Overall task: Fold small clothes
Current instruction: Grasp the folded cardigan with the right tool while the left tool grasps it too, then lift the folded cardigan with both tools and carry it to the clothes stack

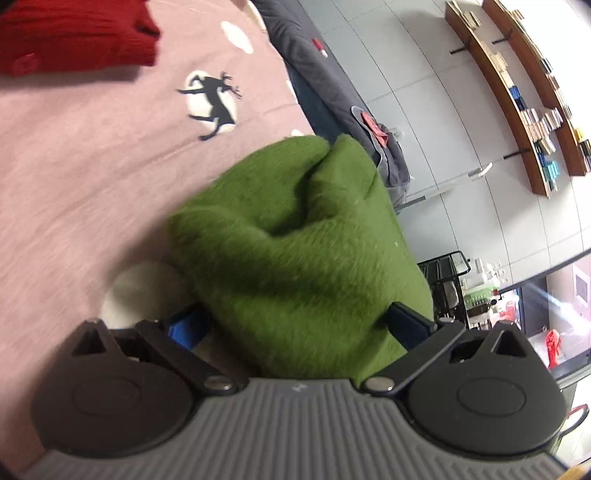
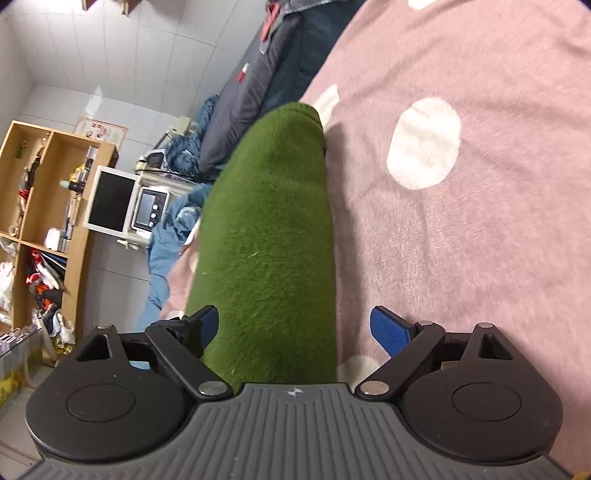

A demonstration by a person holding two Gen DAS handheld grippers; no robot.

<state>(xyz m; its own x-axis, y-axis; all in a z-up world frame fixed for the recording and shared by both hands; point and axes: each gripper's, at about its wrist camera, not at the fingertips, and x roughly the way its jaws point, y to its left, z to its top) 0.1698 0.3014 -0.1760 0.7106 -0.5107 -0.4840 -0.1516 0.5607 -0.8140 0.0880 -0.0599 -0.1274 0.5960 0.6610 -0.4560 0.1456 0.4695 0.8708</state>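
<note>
Green fuzzy garment (image 1: 295,251) between both tools' fingers (image 2: 391,332)

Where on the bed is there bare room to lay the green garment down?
Free: pink blanket right of the green garment, around its white dot; also between the deer print and the garment. Crowded: red garment, dark bedding along the far edge.

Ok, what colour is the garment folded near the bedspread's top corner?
Red garment, ribbed knit, shown only in the left wrist view.

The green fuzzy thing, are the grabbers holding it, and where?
The green garment lies between the fingers of both the left gripper and the right gripper, but both look spread wide, so a real hold cannot be told.
</note>
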